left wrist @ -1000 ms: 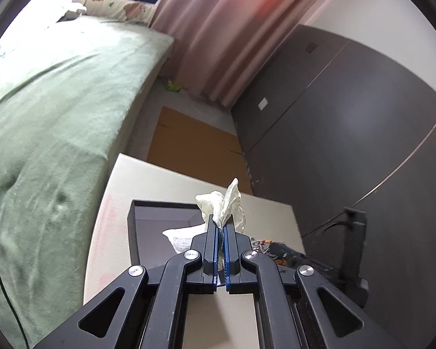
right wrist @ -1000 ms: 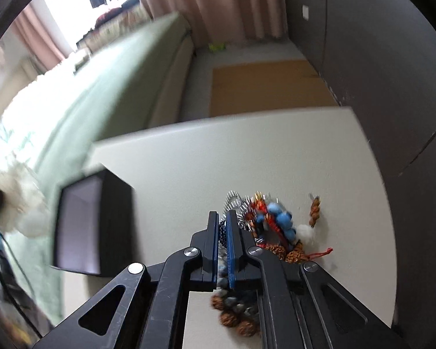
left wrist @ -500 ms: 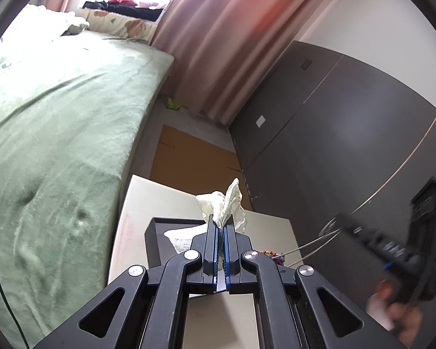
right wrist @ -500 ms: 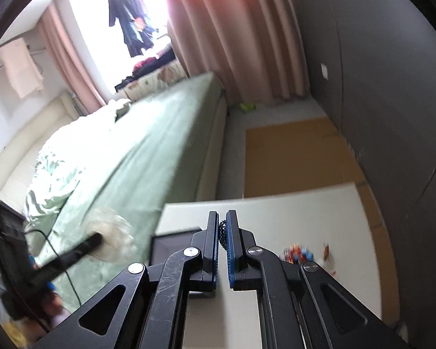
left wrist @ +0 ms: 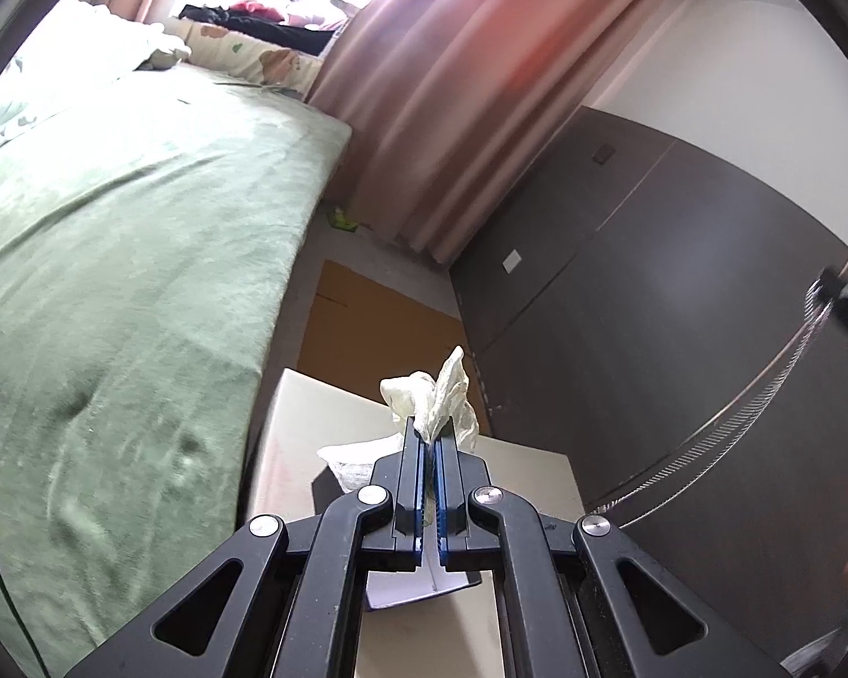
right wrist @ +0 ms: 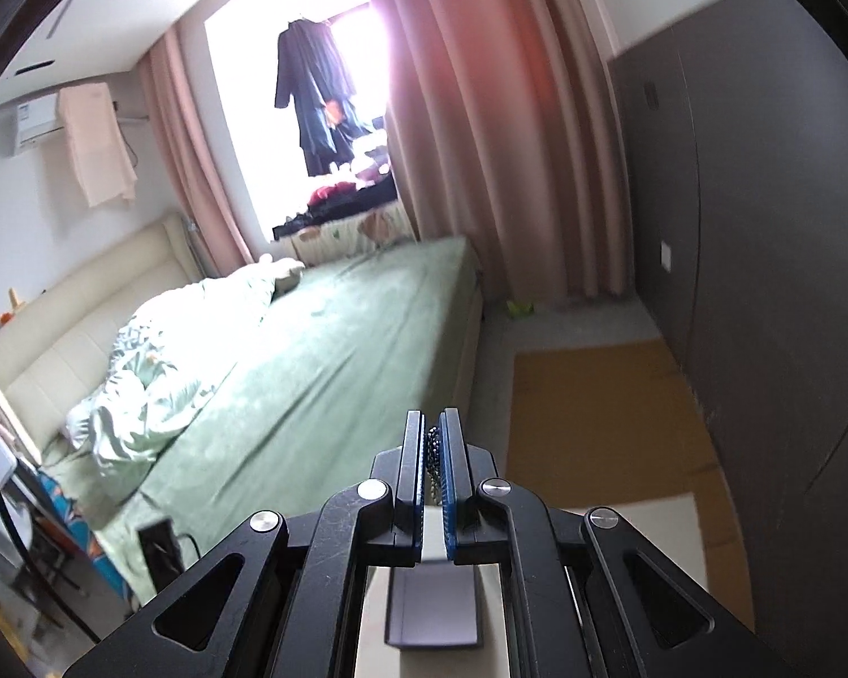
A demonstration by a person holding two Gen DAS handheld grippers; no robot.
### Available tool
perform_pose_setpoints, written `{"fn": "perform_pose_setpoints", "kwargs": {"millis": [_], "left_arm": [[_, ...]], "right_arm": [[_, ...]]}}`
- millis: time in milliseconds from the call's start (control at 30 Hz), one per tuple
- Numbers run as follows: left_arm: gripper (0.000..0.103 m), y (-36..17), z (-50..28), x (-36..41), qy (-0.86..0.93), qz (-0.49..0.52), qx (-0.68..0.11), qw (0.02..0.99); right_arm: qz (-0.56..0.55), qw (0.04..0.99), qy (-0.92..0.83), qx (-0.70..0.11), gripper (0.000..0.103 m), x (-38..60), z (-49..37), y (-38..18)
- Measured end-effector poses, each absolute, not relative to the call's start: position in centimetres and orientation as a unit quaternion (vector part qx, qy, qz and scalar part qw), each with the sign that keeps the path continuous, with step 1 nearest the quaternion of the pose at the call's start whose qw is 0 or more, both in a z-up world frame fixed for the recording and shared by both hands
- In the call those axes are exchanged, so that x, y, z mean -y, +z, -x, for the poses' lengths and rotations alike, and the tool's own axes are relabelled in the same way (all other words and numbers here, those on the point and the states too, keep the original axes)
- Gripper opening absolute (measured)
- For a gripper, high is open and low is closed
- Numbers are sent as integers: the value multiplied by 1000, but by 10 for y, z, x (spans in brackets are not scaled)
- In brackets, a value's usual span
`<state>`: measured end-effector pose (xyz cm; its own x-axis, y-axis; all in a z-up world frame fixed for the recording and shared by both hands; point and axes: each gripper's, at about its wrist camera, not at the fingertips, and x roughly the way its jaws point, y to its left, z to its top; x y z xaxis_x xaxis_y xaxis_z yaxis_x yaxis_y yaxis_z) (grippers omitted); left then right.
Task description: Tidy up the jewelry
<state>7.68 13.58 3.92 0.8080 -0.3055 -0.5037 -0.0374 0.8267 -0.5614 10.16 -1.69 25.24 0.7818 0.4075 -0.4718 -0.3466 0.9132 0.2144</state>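
You have nothing to read in either view: no label, brand, number or sign comes through. The air conditioner (right wrist: 38, 125) high on the wall may carry a small sticker on its front, but it is too small and blurred for you to make out. The wall plate (left wrist: 513, 261) on the dark panelling shows blank.

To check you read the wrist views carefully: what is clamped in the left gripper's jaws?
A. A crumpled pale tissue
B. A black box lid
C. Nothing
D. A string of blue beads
A: the left gripper has its jaws shut on a crumpled pale tissue that sticks out above them.
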Motion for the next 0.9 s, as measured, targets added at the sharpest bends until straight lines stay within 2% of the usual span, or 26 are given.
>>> {"fn": "perform_pose_setpoints", "kwargs": {"millis": [200,367,533,900], "left_arm": [[2,39,-75,-147,-67,295,-296,906],[2,41,-73,-154,-61,302,-292,905],[2,41,-72,-156,-59,307,-292,904],[2,36,-77,-152,-53,301,-300,903]], "right_arm": [[-34,948,215,-232,6,-14,-88,287],[-27,945,228,-234,6,-33,-88,287],[-31,935,244,-257,6,-42,-95,263],[-57,900,253,-349,6,-37,-131,166]]}}
